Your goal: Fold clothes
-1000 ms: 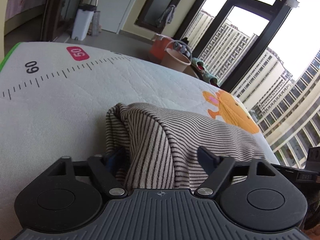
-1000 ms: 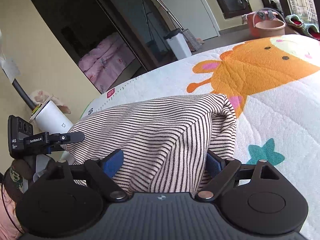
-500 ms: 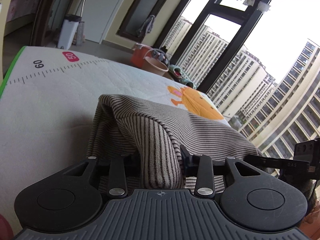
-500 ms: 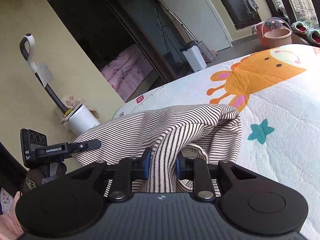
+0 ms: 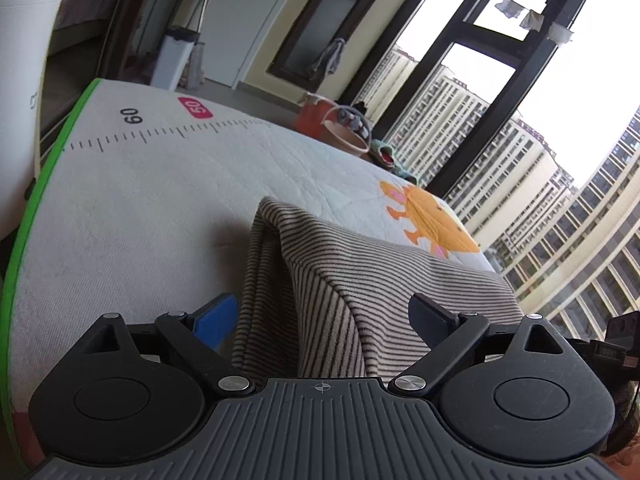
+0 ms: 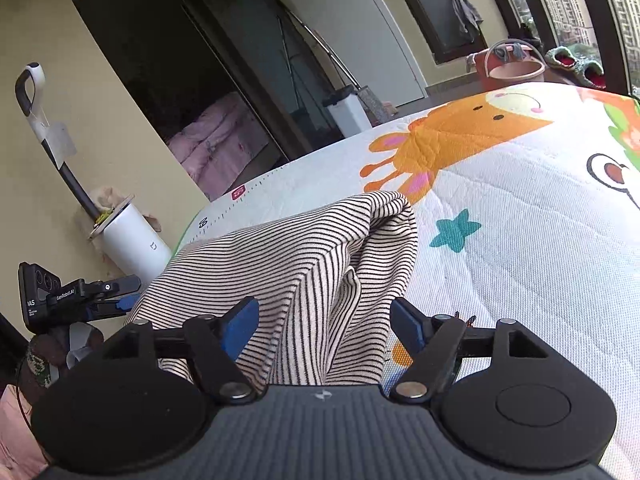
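Observation:
A beige garment with thin black stripes (image 5: 360, 280) lies folded on the white quilted play mat (image 5: 160, 208). My left gripper (image 5: 320, 316) is open, its blue-padded fingers spread on either side of the garment's near left corner. In the right wrist view the same garment (image 6: 288, 264) bunches between the fingers of my right gripper (image 6: 328, 324), which is open around its near right corner. The left gripper also shows at the left edge of the right wrist view (image 6: 80, 296).
The mat has a ruler print with 50 and 60 marks (image 5: 160, 116), an orange animal print (image 6: 460, 136) and a teal star (image 6: 454, 230). A white canister (image 6: 132, 240) stands off the mat's left edge. Buckets (image 5: 340, 132) sit by the window beyond the far edge.
Both grippers were shut on the garment's corners half a second ago and have now opened. The garment has dropped lower onto the mat.

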Available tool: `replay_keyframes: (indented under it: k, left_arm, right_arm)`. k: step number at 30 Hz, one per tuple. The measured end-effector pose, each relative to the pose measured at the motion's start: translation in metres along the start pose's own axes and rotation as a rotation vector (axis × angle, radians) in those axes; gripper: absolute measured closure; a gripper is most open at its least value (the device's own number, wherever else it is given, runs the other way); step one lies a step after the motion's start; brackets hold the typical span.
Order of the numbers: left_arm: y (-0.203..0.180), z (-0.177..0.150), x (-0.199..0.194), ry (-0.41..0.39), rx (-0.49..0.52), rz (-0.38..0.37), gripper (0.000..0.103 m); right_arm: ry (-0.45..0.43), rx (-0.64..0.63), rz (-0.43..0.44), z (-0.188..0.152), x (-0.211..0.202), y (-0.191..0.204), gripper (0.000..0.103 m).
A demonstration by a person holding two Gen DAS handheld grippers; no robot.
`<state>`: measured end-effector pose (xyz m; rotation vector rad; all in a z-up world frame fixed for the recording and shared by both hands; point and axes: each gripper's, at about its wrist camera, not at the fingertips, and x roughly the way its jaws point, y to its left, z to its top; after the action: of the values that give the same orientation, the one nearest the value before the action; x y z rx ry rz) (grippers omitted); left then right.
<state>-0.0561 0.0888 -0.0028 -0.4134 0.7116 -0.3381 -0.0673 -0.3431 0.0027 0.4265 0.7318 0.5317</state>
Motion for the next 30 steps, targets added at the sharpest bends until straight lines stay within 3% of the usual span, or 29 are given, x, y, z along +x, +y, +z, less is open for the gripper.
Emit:
replay_keyframes:
  k: [4, 7, 8, 10, 13, 24, 29, 30]
  left_arm:
    - [0.001, -0.001, 0.024, 0.032, -0.007, 0.004, 0.007]
    - [-0.002, 0.002, 0.042, 0.043, 0.007, 0.000, 0.007]
    - [-0.007, 0.003, 0.045, 0.044, 0.044, 0.004, 0.009]
    - [-0.016, 0.006, 0.053, 0.050, 0.100, 0.011, 0.029]
    - [-0.020, 0.014, 0.064, 0.049, 0.120, 0.025, 0.032]
    - [-0.014, 0.078, 0.133, -0.010, 0.153, 0.118, 0.031]
    - [-0.012, 0.088, 0.150, -0.050, 0.186, 0.154, 0.020]
    - [-0.011, 0.086, 0.149, -0.057, 0.182, 0.158, 0.018]
  right_arm:
    - [0.078, 0.072, 0.030, 0.000, 0.029, -0.014, 0.016]
    - [0.066, 0.038, 0.034, 0.007, 0.044, -0.012, 0.015]
    - [0.072, 0.018, 0.032, 0.011, 0.049, -0.009, 0.020]
    - [0.097, -0.061, 0.025, 0.017, 0.059, 0.000, 0.041]
    - [0.120, -0.104, -0.001, 0.026, 0.069, 0.004, 0.053]
    - [0.046, -0.184, -0.136, 0.093, 0.131, -0.010, 0.054]
    - [-0.013, -0.229, -0.190, 0.112, 0.158, -0.014, 0.053]
    - [-0.028, -0.238, -0.200, 0.113, 0.162, -0.016, 0.048]
